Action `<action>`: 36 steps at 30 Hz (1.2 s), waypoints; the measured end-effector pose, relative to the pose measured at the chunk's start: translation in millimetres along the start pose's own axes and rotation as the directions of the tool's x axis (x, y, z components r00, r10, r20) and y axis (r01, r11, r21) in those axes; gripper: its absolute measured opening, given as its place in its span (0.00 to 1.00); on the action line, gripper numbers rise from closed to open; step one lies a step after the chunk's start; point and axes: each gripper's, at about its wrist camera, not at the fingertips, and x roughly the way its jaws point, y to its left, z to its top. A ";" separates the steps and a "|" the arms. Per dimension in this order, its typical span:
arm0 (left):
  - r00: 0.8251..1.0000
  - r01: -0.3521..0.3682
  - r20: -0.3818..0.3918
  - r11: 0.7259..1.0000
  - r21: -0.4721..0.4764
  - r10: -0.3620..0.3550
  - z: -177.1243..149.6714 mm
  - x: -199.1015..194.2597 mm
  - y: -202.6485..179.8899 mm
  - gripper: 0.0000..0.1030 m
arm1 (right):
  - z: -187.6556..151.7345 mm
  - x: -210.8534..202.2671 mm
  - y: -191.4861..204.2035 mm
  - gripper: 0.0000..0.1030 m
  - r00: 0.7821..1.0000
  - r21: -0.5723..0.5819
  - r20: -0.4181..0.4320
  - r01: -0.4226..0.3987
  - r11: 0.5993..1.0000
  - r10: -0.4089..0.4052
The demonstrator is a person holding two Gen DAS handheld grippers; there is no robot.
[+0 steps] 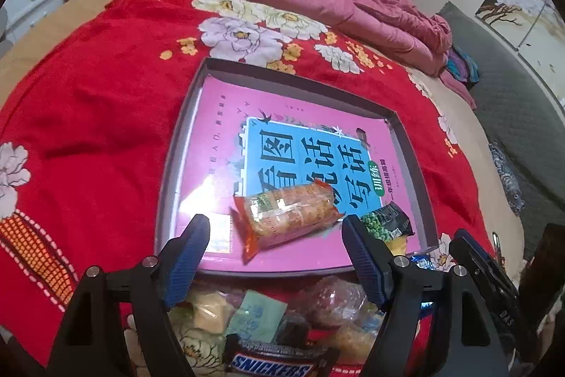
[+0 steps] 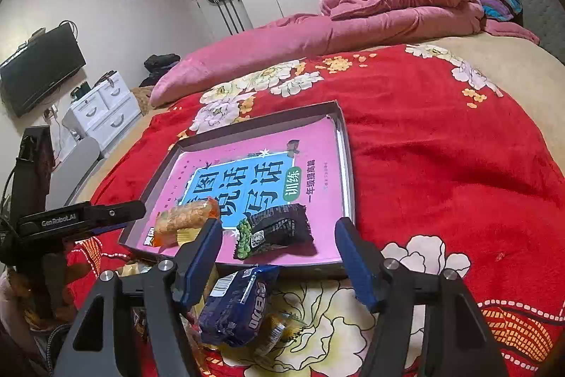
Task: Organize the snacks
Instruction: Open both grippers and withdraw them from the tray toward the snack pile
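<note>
Right wrist view: the right claw (image 2: 279,244) stands apart with nothing between its blue pads, hanging just above the near rim of the tray (image 2: 339,115); the pea packet (image 2: 275,230) lies inside the tray just beyond the fingertips, and the Oreo pack (image 2: 236,302) sits on the blanket (image 2: 441,165) below them, outside the tray. Left wrist view: the left claw (image 1: 275,244) is likewise spread wide and empty, poised over the cracker pack (image 1: 286,214), which rests free on the pink book (image 1: 219,115) lining the tray. I judge the crackers light but brittle under a crinkly, slick wrapper, so a gentle pinch across the middle of the short width should serve best, never the crimped ends, which would slip or tear. The pea packet looks a soft puffed bag that will give under the pads; take it across its middle too. The Oreo pack seems firmer and a little heavier, best gripped across its narrow width. Count: two snacks in the tray, crackers and peas; one Oreo pack and one Snickers bar (image 1: 273,368) clearly outside it, amid a heap of small wrapped sweets (image 1: 247,310) too jumbled and hidden by the claws to number. One tray, one book.
</note>
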 end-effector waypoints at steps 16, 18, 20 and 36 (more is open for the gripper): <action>1.000 0.002 0.003 0.996 0.086 -0.002 -23.3 -22.1 2.2 0.76 | -2.4 -4.0 4.1 0.70 1.000 -0.019 -0.001 0.003 1.000 -0.003; 1.000 0.007 0.000 0.996 0.093 -0.007 -25.8 -23.2 3.5 0.76 | -2.8 -3.7 4.5 0.70 1.000 -0.019 -0.001 0.003 1.000 -0.004; 1.000 0.006 -0.004 0.995 0.101 -0.006 -29.1 -23.6 4.4 0.76 | -2.9 -3.9 4.7 0.71 1.000 -0.019 -0.001 0.003 1.000 -0.003; 0.999 0.014 -0.033 0.976 0.216 -0.007 -63.3 -33.9 8.0 0.76 | -12.0 -8.1 15.1 0.72 1.000 -0.052 -0.012 0.005 0.999 -0.006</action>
